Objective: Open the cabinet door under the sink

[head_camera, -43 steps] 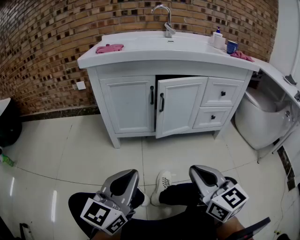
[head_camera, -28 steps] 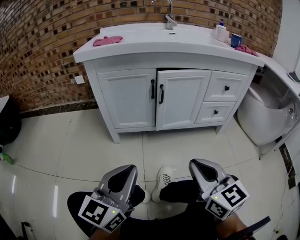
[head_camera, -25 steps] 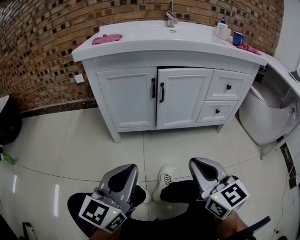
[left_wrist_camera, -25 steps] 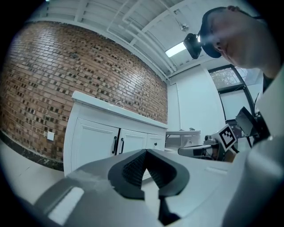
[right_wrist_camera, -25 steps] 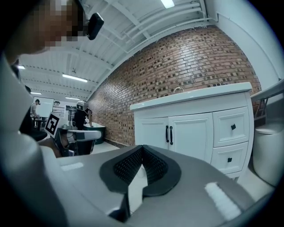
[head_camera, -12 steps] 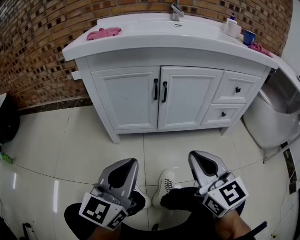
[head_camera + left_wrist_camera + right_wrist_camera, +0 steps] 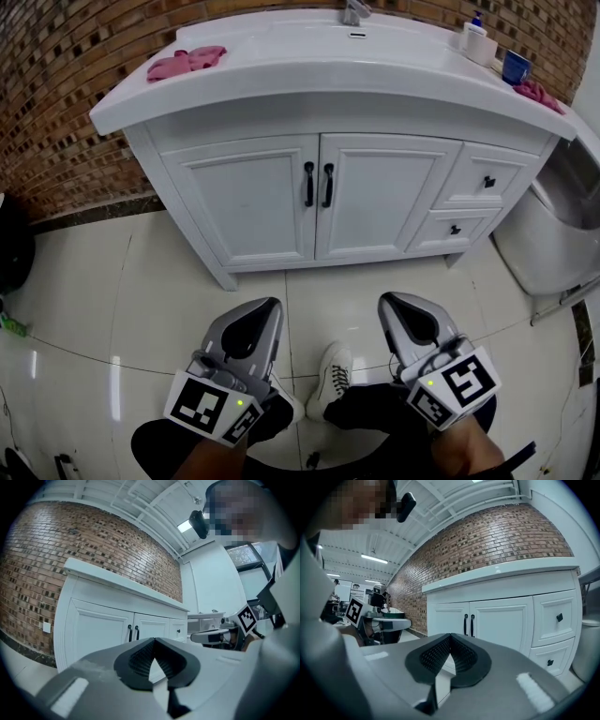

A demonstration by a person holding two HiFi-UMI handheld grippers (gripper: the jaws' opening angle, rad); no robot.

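Note:
The white cabinet under the sink (image 7: 309, 42) has two doors, a left door (image 7: 244, 202) and a right door (image 7: 384, 197), both closed flush. Their black handles (image 7: 308, 184) (image 7: 328, 185) stand side by side at the middle seam. My left gripper (image 7: 255, 322) and right gripper (image 7: 401, 317) hang low over the floor, well short of the cabinet, above my legs and a white shoe (image 7: 330, 375). Both are shut with nothing between the jaws. The handles (image 7: 133, 633) (image 7: 468, 624) show beyond the left gripper (image 7: 153, 639) and the right gripper (image 7: 450, 635).
Two drawers (image 7: 487, 181) (image 7: 455, 230) sit right of the doors. On the countertop lie a pink cloth (image 7: 186, 62), a soap bottle (image 7: 476, 37), a blue cup (image 7: 516, 66) and another pink cloth (image 7: 539, 91). A white fixture (image 7: 553, 225) stands at the right, a brick wall (image 7: 47, 103) behind.
The right cabinet door, ajar in the earliest frame, has swung closed. The view has moved nearer to the cabinet. Both grippers stay low and shut.

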